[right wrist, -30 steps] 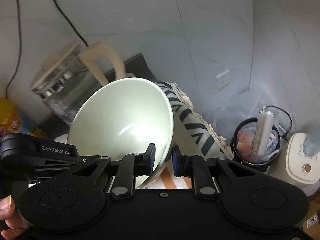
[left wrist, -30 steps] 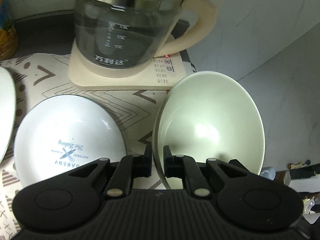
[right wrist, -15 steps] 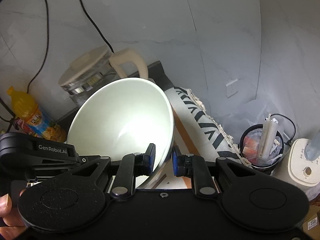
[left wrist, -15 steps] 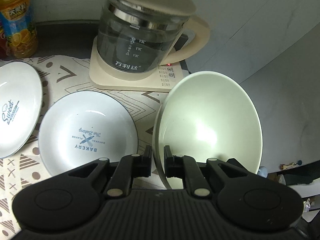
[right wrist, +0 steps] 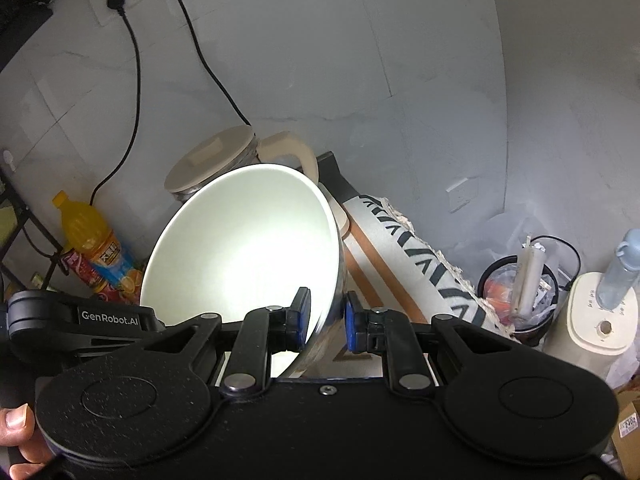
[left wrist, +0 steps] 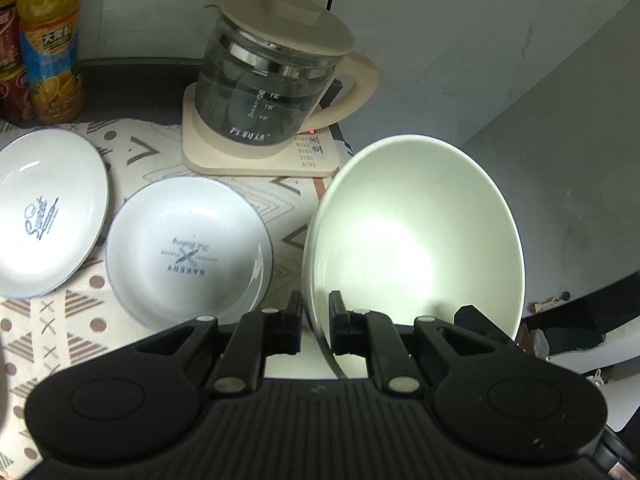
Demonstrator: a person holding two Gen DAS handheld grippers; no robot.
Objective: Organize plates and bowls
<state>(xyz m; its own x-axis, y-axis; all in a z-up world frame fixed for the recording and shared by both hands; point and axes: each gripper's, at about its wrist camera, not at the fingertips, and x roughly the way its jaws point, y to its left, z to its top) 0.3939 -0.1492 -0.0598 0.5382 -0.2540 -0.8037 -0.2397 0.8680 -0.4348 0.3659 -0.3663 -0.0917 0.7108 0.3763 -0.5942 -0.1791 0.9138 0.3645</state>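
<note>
Patterned mat (left wrist: 60, 340) cut off left; green bowl's (left wrist: 416, 240) underside hidden.

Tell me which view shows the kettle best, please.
The left wrist view: the kettle shows whole, with lid, glass body, handle and base. In the right wrist view, the green bowl hides all but its lid and handle.

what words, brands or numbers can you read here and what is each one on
"GenRobot.AI": left gripper, its body read in the right wrist view.
"BAKERY": near plate, upside down; the script and small print above it are too blurred to read.
"Sweet": far plate, in script.
Four Chinese characters: kettle, too blurred to give; its scale marks too.
Bottle label: blurred.
The pale bowl, gripped on either rim by the left gripper and the right gripper, bears no text.
</note>
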